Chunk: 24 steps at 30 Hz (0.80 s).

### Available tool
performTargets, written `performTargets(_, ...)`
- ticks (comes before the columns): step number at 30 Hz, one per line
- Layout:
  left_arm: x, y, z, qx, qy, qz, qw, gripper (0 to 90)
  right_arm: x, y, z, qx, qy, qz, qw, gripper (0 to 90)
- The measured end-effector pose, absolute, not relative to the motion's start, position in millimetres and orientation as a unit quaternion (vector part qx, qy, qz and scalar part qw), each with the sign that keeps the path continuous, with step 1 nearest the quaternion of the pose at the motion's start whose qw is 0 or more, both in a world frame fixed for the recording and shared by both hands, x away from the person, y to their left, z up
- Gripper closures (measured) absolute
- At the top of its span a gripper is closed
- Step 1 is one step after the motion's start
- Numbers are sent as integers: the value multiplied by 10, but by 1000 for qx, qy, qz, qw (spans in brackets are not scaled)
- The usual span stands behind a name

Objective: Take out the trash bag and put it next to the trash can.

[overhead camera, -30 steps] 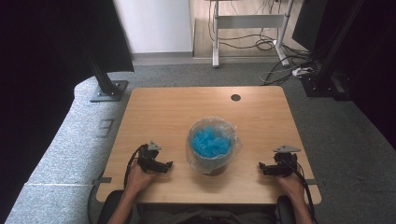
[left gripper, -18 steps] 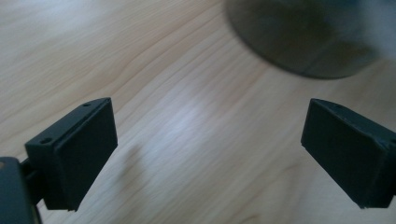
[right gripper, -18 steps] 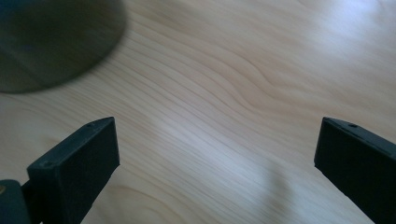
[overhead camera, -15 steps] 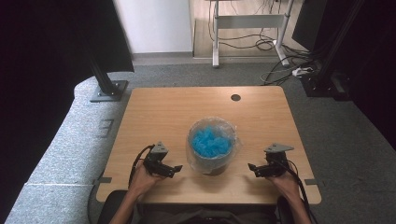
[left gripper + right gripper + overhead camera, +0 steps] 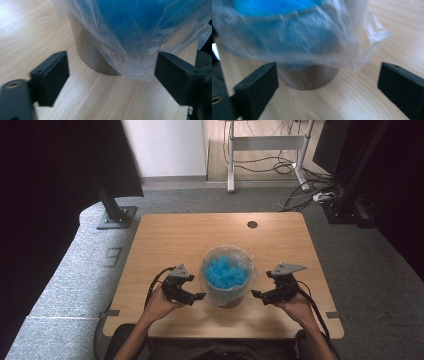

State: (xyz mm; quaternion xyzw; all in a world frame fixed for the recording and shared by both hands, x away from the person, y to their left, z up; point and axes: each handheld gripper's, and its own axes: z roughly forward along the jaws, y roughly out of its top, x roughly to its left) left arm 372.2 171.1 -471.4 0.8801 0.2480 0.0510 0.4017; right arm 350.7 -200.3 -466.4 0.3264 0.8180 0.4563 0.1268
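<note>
A round tan container point(image 5: 227, 295) stands near the front middle of the wooden table point(image 5: 170, 240), lined with a clear plastic bag point(image 5: 227, 257) holding blue stuff point(image 5: 226, 271). The bag's edge hangs down over the container's wall point(image 5: 92, 56) point(image 5: 308, 77). My left gripper point(image 5: 197, 296) is open just left of the container, jaws pointing at it. My right gripper point(image 5: 256, 294) is open just right of it. In both gripper views the bag's loose plastic point(image 5: 130, 47) point(image 5: 294, 42) lies just ahead of the spread jaws, untouched.
A dark round hole point(image 5: 252, 225) sits near the table's far edge. Black stands point(image 5: 115, 210) and cables point(image 5: 300, 195) lie on the grey floor beyond the table. Bare tabletop stretches behind the container.
Both grippers have moved inward from the table's front corners toward the container and now flank it closely. The container and bag have not moved.
</note>
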Motion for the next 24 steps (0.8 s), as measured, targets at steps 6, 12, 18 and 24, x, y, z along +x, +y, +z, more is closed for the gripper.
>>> performTargets(6, 3789, 1658, -4644, 885, 238, 43, 399, 269, 3570, -1891, -4528, 291, 833, 452, 127, 269)
performTargets(12, 3805, 1684, -4575, 888, 231, 12, 398, 531, 3557, -1896, -4457, 257, 847, 449, 119, 713)
performTargets(18, 3793, 1742, -4416, 883, 231, 14, 408, 764, 3523, -1927, -4326, 244, 840, 471, 114, 871)
performTargets(24, 3742, 1796, -4205, 875, 224, 18, 429, 888, 3505, -1898, -4248, 238, 851, 453, 119, 882)
